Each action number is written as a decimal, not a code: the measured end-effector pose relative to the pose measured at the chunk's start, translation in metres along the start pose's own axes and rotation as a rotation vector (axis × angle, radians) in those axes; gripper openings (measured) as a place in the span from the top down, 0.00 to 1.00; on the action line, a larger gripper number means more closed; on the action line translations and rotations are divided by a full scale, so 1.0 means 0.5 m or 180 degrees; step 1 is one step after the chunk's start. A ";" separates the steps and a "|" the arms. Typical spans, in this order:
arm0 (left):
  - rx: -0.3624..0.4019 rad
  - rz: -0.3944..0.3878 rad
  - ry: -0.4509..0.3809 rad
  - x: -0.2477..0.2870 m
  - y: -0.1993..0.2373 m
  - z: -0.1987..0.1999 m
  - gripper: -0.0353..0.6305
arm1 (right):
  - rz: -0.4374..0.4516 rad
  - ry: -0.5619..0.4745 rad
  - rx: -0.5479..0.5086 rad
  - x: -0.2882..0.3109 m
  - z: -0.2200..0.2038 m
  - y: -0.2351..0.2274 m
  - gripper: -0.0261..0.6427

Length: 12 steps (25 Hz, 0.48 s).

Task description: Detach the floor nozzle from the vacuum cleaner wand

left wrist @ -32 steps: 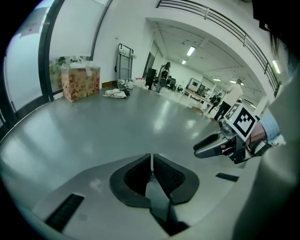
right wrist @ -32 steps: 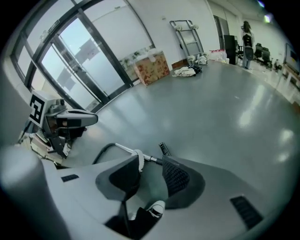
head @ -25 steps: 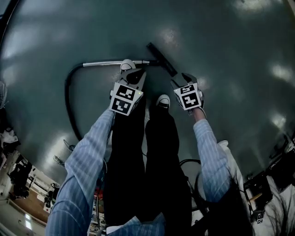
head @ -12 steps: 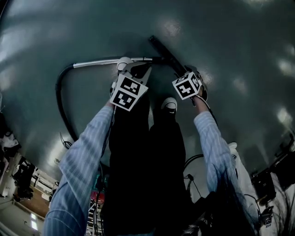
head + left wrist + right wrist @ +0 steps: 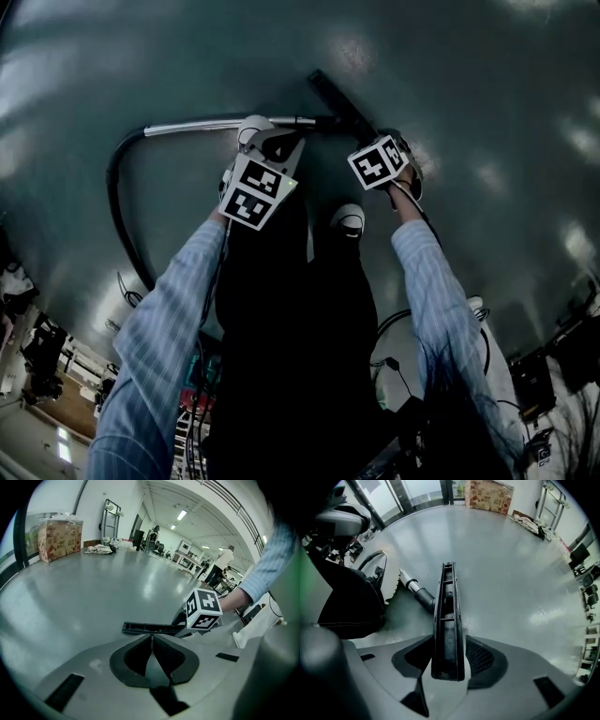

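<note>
The black floor nozzle (image 5: 339, 101) lies on the grey floor, joined by its black neck (image 5: 424, 597) to the silver wand (image 5: 202, 125). A black hose (image 5: 116, 202) curves off to the left. In the right gripper view the near end of the nozzle (image 5: 447, 616) stands between the jaws, and my right gripper (image 5: 449, 657) is shut on it. My left gripper (image 5: 152, 645) is shut with nothing in it. In the head view the left gripper (image 5: 274, 147) hovers just below the wand, close to a white shoe (image 5: 253, 127).
The person's dark legs and second shoe (image 5: 349, 217) stand between the grippers. A cardboard box (image 5: 60, 538), a trolley (image 5: 110, 516) and standing people (image 5: 226, 560) are far off across the floor. A white object (image 5: 255, 626) and cables lie to the right.
My right gripper has moved forward from beside the shoe to the nozzle's near end and closed around it. The left gripper has edged toward the wand.
</note>
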<state>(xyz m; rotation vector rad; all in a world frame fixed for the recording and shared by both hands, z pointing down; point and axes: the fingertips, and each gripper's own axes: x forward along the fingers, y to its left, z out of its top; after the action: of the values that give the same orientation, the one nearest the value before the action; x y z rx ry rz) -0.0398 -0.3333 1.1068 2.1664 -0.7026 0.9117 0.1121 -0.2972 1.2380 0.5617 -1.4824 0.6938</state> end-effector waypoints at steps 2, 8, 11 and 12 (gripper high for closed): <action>-0.0002 -0.0006 0.0010 0.002 0.000 0.005 0.94 | 0.0034 0.0018 0.0029 -0.002 -0.001 -0.003 0.65; 0.0016 -0.0010 0.0122 0.010 -0.004 -0.010 0.94 | 0.0027 0.0048 0.0044 0.001 -0.012 -0.006 0.65; 0.0087 0.0015 0.0251 0.014 -0.005 -0.025 0.94 | 0.0043 0.0006 0.0043 -0.008 -0.016 -0.013 0.65; 0.0093 0.0027 0.0289 0.015 -0.005 -0.030 0.94 | 0.0046 0.0009 0.0045 -0.011 -0.019 -0.015 0.65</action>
<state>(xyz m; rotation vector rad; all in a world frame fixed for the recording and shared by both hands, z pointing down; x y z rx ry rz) -0.0396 -0.3224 1.1193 2.1341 -0.6584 1.0237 0.1244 -0.2962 1.2327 0.5611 -1.4812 0.7164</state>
